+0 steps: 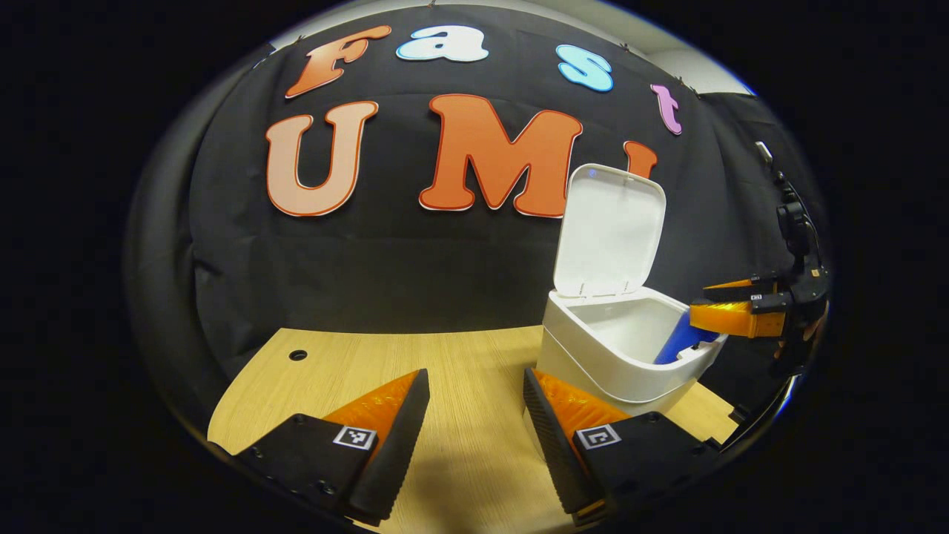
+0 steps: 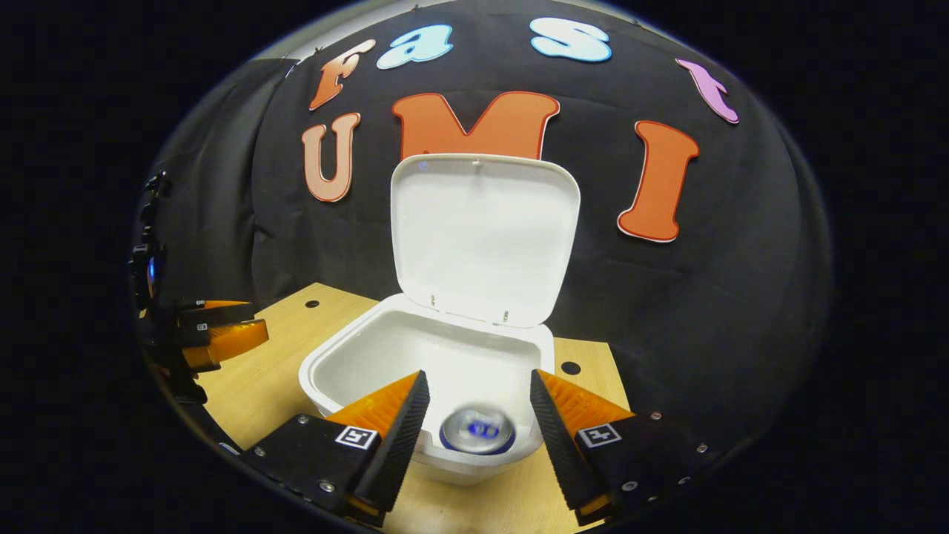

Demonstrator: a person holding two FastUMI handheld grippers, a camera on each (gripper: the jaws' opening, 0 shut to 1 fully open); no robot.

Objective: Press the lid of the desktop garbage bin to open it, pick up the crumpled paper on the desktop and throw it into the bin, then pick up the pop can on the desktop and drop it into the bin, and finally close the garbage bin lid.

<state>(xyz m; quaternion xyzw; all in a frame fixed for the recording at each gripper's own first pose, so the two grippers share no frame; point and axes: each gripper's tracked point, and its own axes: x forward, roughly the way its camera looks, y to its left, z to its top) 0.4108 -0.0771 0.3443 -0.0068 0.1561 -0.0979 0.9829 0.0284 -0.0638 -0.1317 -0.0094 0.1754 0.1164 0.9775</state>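
**Can dropping into the open bin**

The right hand-held gripper (image 2: 480, 404) hangs spread wide over the bin (image 2: 326, 371), the can (image 2: 478, 430) loose between its fingers at 6 o'clock. The left hand-held gripper (image 1: 474, 415) waits wide above the worktop (image 1: 460, 363), lid (image 2: 482, 237) upright.

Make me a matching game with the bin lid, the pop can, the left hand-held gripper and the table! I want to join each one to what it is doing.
Things:
1. bin lid
2. pop can
3. left hand-held gripper
4. table

States:
A. open, with nothing between its fingers
B. light wood, with the bin standing on it
C. tipped up, standing open
D. dropping in at the bin's rim, between the spread fingers of the right hand-held gripper

Pairs: 1-C, 2-D, 3-A, 4-B
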